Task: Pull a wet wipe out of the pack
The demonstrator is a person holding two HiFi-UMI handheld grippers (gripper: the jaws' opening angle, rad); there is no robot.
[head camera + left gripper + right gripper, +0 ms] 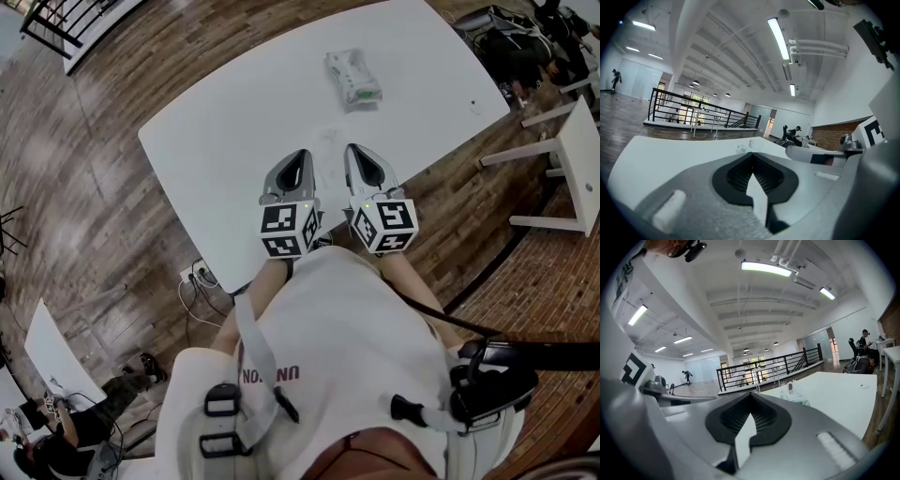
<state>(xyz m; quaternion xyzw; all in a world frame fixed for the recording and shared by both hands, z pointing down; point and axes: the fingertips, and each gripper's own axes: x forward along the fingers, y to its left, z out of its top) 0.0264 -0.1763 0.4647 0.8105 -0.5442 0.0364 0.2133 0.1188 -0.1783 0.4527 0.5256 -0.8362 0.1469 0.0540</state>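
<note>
The wet wipe pack (353,79) is a pale wrapped packet lying toward the far side of the white table (234,131). It shows small and distant past the closed tips in the left gripper view (742,149) and in the right gripper view (794,393). My left gripper (302,154) and right gripper (359,150) hover side by side over the table's near part, well short of the pack. Both are shut with nothing between their jaws, as the left gripper (751,153) and right gripper (751,393) show in their own views.
White stools (572,159) stand to the right of the table, with bags (511,37) on the floor at the far right. A power strip with cables (197,274) lies near the table's left front. A person (66,431) sits at lower left.
</note>
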